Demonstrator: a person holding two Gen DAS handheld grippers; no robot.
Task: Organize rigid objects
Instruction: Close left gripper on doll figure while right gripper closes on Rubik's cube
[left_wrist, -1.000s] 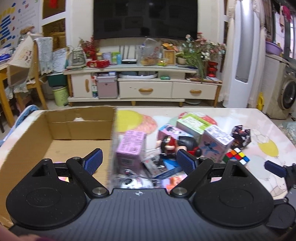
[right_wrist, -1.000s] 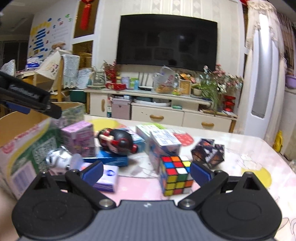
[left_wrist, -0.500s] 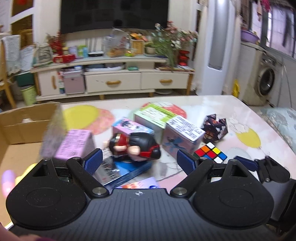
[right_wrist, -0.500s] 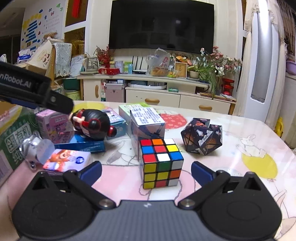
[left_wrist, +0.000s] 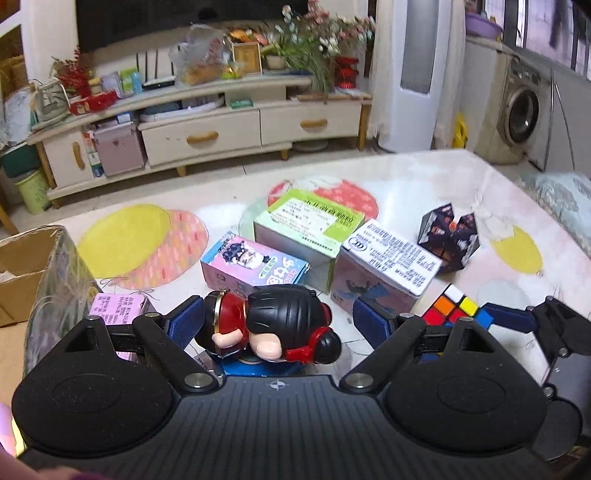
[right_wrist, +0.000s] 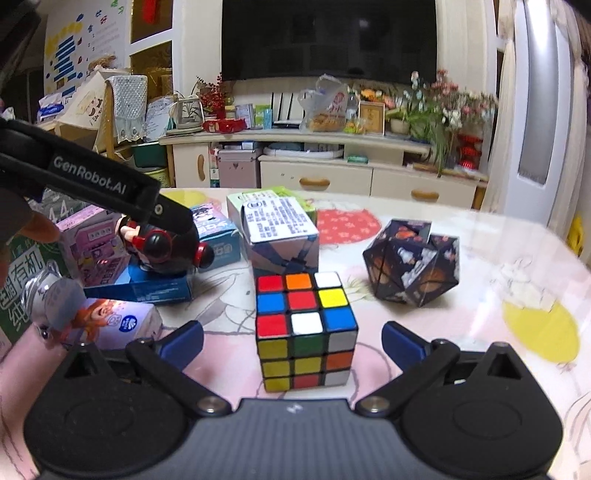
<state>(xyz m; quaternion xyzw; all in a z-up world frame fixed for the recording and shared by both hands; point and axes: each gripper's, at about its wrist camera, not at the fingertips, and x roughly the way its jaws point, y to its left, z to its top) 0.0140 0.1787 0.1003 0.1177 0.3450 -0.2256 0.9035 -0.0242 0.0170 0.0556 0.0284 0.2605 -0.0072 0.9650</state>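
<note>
Figurine (left_wrist: 273, 325) between open left hand-held gripper (left_wrist: 279, 323) pads — untouched

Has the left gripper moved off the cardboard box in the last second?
Yes. The left gripper has swung right: the cardboard box, earlier filling its left view, now sits at the left edge, and the open jaws frame the doll.

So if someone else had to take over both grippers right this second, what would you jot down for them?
Left gripper: open, fingers either side of the lying doll figure, not yet closed on it.
Right gripper: open, lined up on the Rubik's cube, which sits on the table.
Still on the table: dark folding cube, several small boxes such as the white-labelled box.
The cardboard box sits at the far left.
Left to do: close on the doll and the cube, then probably move them and the remaining items.
</note>
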